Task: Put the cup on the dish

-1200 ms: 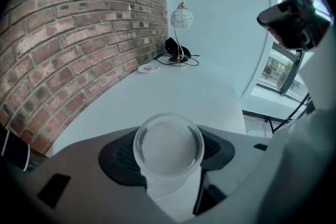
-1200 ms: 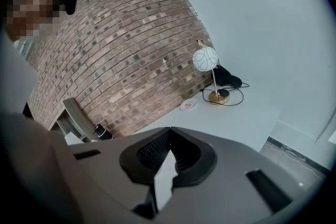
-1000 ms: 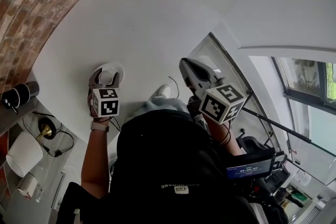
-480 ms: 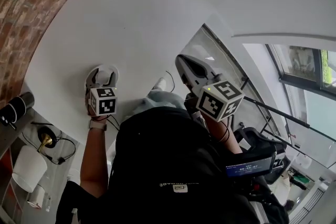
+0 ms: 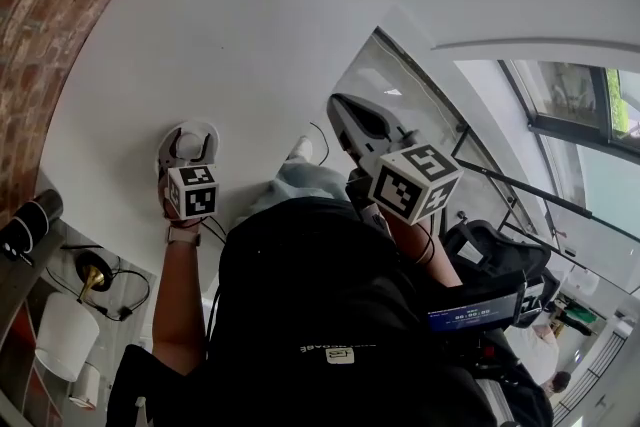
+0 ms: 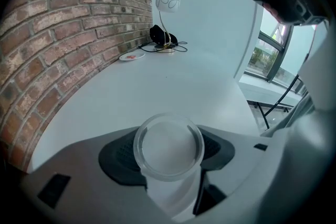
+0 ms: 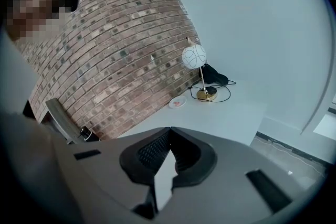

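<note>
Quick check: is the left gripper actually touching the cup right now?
Touching. The left gripper view shows the left gripper closed on the cup, with a dark pad pressed against each side of its wall and no gap.

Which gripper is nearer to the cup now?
Left. The left gripper is shut on the cup; the right gripper, shut and empty, is held well apart to the cup's right.
</note>
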A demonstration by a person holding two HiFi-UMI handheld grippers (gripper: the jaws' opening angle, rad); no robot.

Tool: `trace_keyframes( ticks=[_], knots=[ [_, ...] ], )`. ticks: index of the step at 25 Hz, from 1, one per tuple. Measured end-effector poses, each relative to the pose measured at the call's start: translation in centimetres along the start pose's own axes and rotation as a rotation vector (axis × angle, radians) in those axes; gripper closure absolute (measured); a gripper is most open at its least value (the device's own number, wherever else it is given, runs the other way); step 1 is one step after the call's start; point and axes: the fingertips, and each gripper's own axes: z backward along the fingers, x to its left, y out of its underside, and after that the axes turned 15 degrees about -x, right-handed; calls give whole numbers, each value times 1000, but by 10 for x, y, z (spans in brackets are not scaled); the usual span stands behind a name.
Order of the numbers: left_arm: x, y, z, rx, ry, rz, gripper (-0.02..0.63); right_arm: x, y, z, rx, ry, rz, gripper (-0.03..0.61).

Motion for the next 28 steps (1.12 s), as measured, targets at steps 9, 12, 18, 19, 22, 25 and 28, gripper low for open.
trace_keyframes(
  ticks=[9, 12, 18, 19, 22, 25, 28],
  knots=[
    [2, 5, 5, -25, 14, -30, 348, 9, 8, 9, -13, 21, -3, 575],
    [0, 2, 3, -30, 24, -43, 348, 8, 8, 10, -16, 24, -3, 575],
    [-8, 21, -9, 81, 72, -98, 348, 5, 7, 12, -22, 32, -8, 575],
    [-7, 25, -9, 89, 71, -99, 348, 5, 7, 13, -22, 32, -7, 575],
    [-3, 31, -10, 72, 60, -54, 348, 2, 7, 15, -25, 39, -9, 575],
    [-3, 33, -12, 65, 71, -3, 348, -1, 7, 18, -29, 51, -13, 575],
    [-4, 31, -13, 59, 76, -1, 348, -2, 7, 19, -31, 53, -15, 575]
  ],
)
